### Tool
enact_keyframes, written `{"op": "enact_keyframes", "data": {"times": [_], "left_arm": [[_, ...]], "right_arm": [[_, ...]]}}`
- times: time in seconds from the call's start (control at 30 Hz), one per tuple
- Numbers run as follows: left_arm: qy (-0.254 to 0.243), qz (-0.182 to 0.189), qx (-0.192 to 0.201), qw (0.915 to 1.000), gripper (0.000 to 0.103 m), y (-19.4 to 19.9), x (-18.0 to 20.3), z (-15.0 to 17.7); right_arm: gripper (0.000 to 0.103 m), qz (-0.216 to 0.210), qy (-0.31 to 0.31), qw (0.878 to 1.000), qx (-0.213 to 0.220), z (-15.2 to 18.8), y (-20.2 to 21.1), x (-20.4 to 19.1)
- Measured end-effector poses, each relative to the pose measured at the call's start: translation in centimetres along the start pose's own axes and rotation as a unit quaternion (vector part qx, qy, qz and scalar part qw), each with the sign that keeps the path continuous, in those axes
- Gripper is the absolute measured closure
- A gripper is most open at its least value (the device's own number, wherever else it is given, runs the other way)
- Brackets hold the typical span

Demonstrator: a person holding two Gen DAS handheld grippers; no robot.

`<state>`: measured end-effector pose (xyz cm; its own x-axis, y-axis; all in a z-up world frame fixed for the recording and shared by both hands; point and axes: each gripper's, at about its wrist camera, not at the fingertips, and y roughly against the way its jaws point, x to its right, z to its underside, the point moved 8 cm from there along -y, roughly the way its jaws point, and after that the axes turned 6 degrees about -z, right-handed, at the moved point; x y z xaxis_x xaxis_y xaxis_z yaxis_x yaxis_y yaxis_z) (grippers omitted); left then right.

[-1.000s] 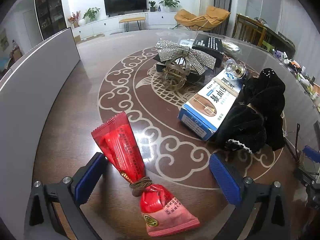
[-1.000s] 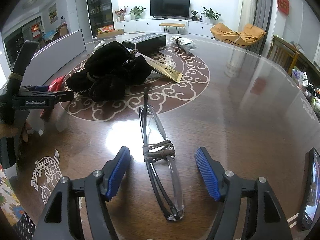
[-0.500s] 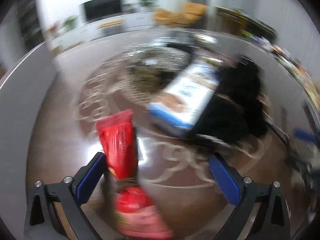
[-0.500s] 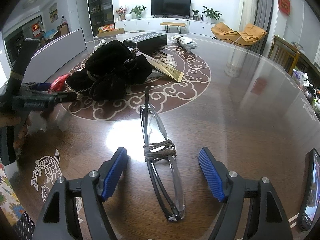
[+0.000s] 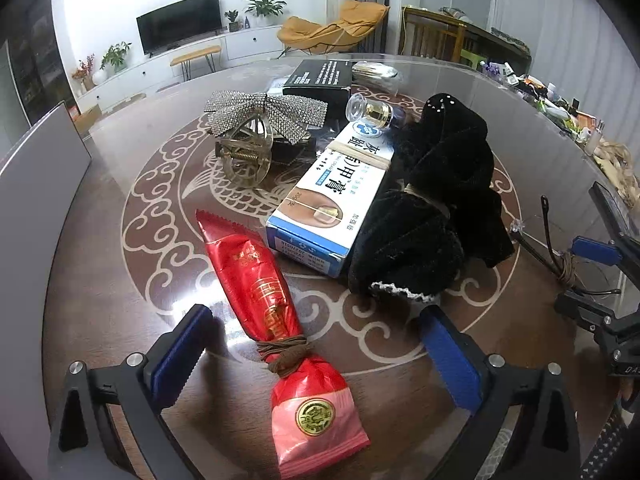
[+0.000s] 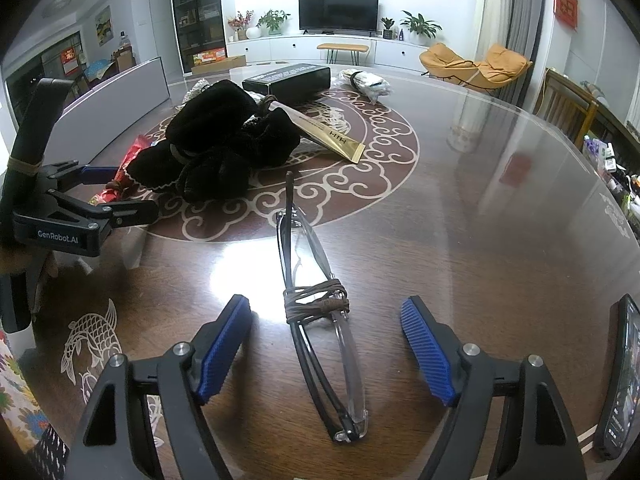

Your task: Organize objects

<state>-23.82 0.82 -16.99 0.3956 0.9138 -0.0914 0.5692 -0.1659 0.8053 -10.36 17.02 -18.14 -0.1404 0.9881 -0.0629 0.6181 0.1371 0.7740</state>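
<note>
A red snack packet (image 5: 276, 320) tied with a brown band lies on the table between the fingers of my open left gripper (image 5: 316, 356); neither pad touches it. Folded black glasses (image 6: 316, 312), bound with a brown band, lie between the fingers of my open right gripper (image 6: 326, 354), also untouched. Ahead of the left gripper are a blue-white box (image 5: 332, 200), a black velvet hair bow (image 5: 432, 208), a rhinestone bow clip (image 5: 256, 120) and a small bottle (image 5: 372, 112). The left gripper shows in the right wrist view (image 6: 116, 192).
A black box (image 5: 320, 78) and a wrapped bundle (image 6: 366, 80) lie at the far side of the table. A gold sachet (image 6: 328, 134) lies beside the black bow (image 6: 216, 148). A phone (image 6: 618, 376) lies at the right edge. A grey panel (image 5: 36, 184) stands along the left.
The left gripper swung briefly, blurring its view, then settled with the red packet still between its open fingers. The right gripper edged slightly back; the glasses have not moved.
</note>
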Motion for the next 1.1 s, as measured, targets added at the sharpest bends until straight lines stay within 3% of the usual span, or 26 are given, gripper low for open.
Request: {"op": "enact_keyframes", "data": {"times": [1.1], "left_arm": [[-0.001,0.001,0.0,1.0,0.0,-0.04,-0.02,0.01]], "right_arm": [[0.023,0.0,0.0,1.0,-0.001,-0.02,-0.04,0.05]]}}
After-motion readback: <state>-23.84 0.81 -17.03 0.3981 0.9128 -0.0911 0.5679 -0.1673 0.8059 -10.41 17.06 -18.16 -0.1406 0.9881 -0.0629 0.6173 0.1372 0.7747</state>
